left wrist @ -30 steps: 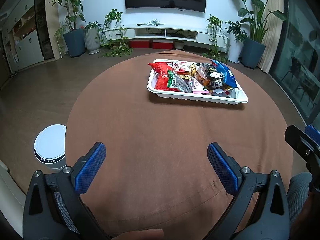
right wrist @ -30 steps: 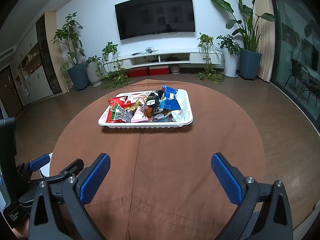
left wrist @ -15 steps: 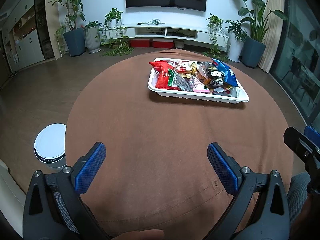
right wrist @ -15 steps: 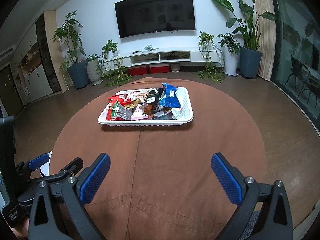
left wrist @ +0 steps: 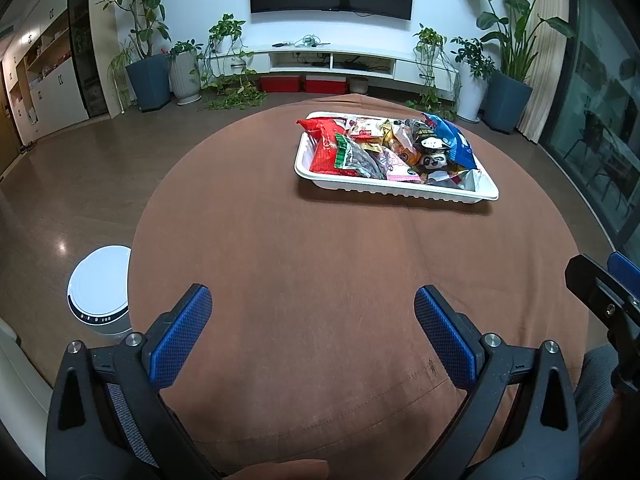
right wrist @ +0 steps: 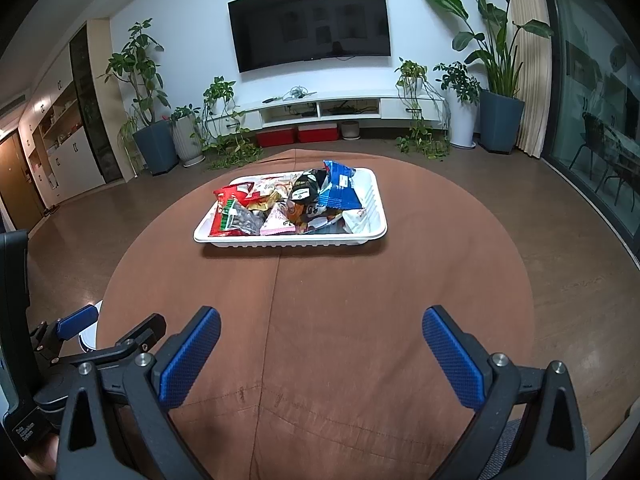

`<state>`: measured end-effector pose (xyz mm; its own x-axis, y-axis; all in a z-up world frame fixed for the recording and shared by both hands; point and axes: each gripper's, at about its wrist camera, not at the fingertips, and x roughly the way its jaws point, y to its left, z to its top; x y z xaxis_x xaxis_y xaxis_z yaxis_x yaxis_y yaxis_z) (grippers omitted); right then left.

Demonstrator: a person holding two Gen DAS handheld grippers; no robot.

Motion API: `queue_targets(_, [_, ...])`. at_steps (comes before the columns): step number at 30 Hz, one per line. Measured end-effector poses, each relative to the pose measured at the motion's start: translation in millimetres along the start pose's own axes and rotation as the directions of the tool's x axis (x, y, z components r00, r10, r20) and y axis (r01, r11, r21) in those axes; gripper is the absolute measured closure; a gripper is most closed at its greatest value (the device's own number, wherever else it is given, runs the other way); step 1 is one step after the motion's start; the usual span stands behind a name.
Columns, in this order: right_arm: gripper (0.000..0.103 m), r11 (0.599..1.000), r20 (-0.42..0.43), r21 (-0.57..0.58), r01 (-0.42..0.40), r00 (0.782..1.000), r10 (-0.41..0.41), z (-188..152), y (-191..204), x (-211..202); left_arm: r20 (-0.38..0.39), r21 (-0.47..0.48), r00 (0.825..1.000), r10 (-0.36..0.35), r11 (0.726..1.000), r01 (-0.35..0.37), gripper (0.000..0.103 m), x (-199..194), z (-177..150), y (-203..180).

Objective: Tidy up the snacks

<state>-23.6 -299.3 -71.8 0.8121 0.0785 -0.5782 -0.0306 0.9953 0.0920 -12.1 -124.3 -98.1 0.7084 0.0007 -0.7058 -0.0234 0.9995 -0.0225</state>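
Both claws wide open, empty — snack tray well ahead, apart

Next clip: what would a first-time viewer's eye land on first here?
The white tray heaped with bright snack packets, a red bag at its left and a blue bag at its right, sits on the far half of the round brown table. Nearer, the left gripper and right gripper hang open and empty above bare cloth.

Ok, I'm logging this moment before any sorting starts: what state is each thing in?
left hand-held gripper: open, empty, over the table
right hand-held gripper: open, empty
tray: flat on the table, heaped with snack packets
blue packet: on top of the heap
television: screen dark
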Motion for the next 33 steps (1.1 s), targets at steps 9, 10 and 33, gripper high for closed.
queue_targets(9, [0.0, 1.0, -0.001, 0.0, 0.001, 1.0, -0.001, 0.8, -0.1, -0.4, -0.004, 0.002, 1.0, 0.0, 1.0, 0.0, 0.0, 2.0, -0.6, -0.8])
queue_targets(10, [0.0, 1.0, -0.002, 0.0, 0.0, 1.0, 0.0, 2.2, -0.3, -0.3, -0.004, 0.002, 1.0, 0.002, 1.0, -0.002, 0.0, 2.2, -0.5, -2.0])
queue_targets(33, [0.0, 1.0, -0.006, -0.001, 0.001, 1.0, -0.001, 3.6, -0.9, -0.4, -0.006, 0.004, 1.0, 0.004, 1.0, -0.004, 0.0, 3.9, -0.2, -2.3])
